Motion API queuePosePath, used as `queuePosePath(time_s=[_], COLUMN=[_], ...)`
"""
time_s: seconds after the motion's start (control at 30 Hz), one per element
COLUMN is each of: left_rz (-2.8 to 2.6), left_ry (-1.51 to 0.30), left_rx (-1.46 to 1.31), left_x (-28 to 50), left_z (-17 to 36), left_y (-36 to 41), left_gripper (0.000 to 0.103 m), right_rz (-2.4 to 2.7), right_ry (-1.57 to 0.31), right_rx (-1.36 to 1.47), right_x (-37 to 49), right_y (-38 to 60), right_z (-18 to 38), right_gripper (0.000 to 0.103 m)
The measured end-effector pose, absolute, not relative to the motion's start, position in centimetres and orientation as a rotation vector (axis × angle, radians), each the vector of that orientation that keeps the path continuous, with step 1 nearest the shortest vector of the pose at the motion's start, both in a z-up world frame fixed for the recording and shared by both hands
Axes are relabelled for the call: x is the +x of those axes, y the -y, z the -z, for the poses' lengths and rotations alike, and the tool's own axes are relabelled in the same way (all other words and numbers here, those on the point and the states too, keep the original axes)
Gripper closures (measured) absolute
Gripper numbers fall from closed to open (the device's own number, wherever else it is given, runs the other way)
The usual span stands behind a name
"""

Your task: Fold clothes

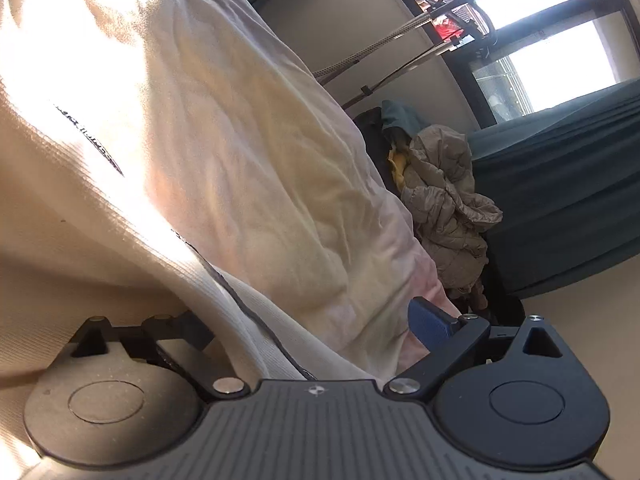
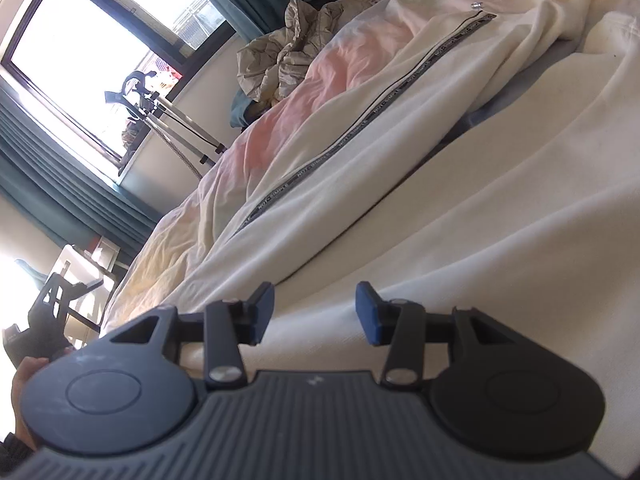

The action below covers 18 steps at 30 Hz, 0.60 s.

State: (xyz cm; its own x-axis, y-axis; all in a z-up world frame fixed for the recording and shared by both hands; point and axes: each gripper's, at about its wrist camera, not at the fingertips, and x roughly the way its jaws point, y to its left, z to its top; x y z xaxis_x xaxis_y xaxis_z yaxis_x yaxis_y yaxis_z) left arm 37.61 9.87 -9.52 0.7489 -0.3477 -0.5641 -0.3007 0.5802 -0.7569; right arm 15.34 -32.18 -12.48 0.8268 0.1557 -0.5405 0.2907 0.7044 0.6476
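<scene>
A cream zip-up jacket (image 2: 460, 200) with a dark lettered zipper tape (image 2: 360, 120) lies spread on the bed. My right gripper (image 2: 315, 312) is open, its blue pads (image 2: 370, 314) just above the jacket's cloth, holding nothing. In the left wrist view the same jacket (image 1: 100, 208) fills the left side, with its zipper tape (image 1: 240, 300) running down between the fingers. My left gripper (image 1: 312, 332) is wide open; cloth lies between the jaws, the right blue pad (image 1: 430, 326) shows and the left pad is hidden under fabric.
A cream and pink duvet (image 1: 280, 184) (image 2: 320, 80) lies behind the jacket. A crumpled beige puffer coat (image 1: 448, 200) (image 2: 288, 52) sits beyond it. Teal curtains (image 1: 560, 184) (image 2: 60, 168), a window (image 2: 80, 40) and a stand (image 2: 160, 96) are behind.
</scene>
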Motion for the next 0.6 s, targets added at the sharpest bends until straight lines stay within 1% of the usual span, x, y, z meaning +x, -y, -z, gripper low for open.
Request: queuePosePath(time_s=[0.13,0.23,0.37,0.5,0.6], left_rz=[-0.009,-0.028,0.018,0.151,0.232], left_ry=[-0.742,-0.754,-0.715,-0.741,-0.798], left_rx=[-1.048,-0.991,-0.862,-0.934,-0.939], left_x=[39.9,40.7,39.4,36.7,34.6], left_z=[10.4,11.2,10.8,11.1,11.4], left_y=[-10.2,-9.6,-8.1,-6.2,-3.3], left_gripper=[0.004,0.004,0.003,0.003,0.003], right_rz=[0.077,0.077,0.072,0.096,0.133], right_ry=[-0.632,-0.627,-0.595,-0.574,-0.557], right_rx=[0.806,0.763,0.738,0.756,0.769], right_x=[16.4,17.1,17.9,18.1,17.6], right_y=[32.2,31.9,32.3,33.1,33.8], right_z=[13.5,13.7,13.7,13.6,13.1], right_gripper=[0.056,0.056,0.056,0.056,0.056])
